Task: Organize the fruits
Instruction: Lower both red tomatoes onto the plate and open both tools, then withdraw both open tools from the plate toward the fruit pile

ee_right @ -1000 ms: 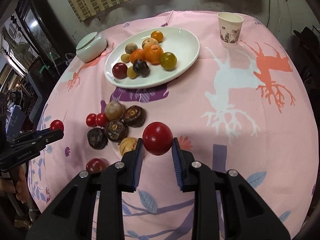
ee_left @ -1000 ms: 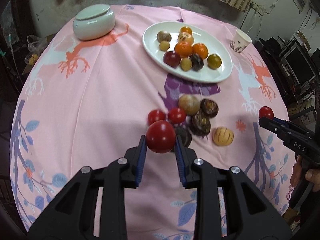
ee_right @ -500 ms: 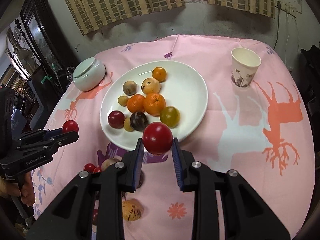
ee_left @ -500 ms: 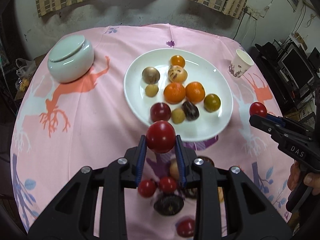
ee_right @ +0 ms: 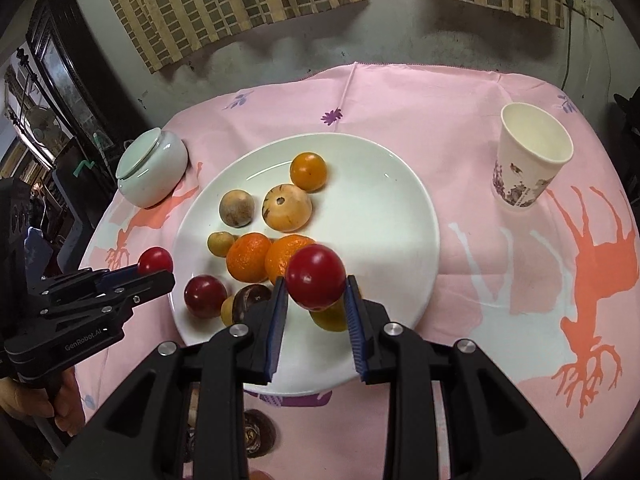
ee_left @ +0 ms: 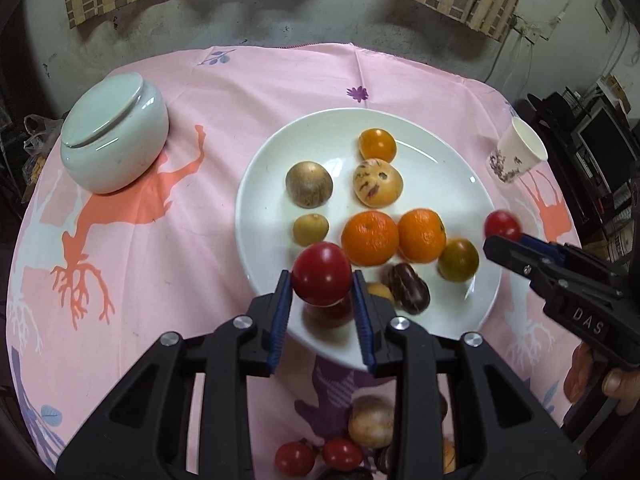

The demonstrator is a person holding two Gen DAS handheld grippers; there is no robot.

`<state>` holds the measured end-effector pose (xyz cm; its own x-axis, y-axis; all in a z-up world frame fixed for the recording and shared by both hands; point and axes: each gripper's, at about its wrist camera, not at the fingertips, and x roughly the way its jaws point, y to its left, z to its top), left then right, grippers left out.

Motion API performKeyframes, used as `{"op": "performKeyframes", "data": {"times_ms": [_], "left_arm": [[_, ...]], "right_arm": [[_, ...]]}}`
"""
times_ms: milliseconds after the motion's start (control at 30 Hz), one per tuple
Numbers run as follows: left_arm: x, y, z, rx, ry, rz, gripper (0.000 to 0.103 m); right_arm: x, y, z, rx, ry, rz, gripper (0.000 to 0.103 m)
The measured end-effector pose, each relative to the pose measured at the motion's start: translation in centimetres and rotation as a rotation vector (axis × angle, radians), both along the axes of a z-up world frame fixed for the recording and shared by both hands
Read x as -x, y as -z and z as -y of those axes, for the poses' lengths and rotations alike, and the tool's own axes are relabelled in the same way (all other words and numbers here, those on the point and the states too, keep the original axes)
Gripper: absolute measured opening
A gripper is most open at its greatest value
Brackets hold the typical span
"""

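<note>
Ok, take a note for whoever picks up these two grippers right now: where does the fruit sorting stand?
Left gripper: jaws opening, red fruit between them, over the near rim of the plate.
Right gripper: jaws just opening, second red fruit between them, also over the plate.
Done: about ten fruits lie on the plate.
Left: let these two settle there, then fetch the loose fruits on the cloth on the near side of the plate.

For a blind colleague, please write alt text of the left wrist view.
The left tool, jaws opening, has a red fruit between them over the near rim of a white plate of mixed fruits on a pink cloth. The right tool brings another red fruit from the right.
</note>
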<state>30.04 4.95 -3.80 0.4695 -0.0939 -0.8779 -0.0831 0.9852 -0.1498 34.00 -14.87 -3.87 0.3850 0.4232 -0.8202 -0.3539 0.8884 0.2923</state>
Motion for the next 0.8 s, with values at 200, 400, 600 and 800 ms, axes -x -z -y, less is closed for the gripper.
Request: {"op": "performKeyframes", "data": {"times_ms": [200, 400, 600, 800], "left_arm": [[0.5, -1.3, -0.1, -0.015, -0.009, 0.035, 0.052], [2.6, -2.2, -1.2, -0.024, -0.022, 0.027, 0.053], [6.4, -2.5, -2.5, -0.040, -0.061, 0.006, 0.057], [11.3, -2.2, -2.7, -0.030, -0.074, -0.026, 0.058]], "right_arm": [[-0.3, -0.4, -0.2, -0.012, 0.013, 0.004, 0.033], [1.8, -0.5, 1.5, -0.012, 0.015, -0.021, 0.033], [5.1, -0.4, 3.6, -0.005, 0.034, -0.055, 0.033], [9.5, 0.0, 5.0, -0.005, 0.047, -0.102, 0.033]]}}
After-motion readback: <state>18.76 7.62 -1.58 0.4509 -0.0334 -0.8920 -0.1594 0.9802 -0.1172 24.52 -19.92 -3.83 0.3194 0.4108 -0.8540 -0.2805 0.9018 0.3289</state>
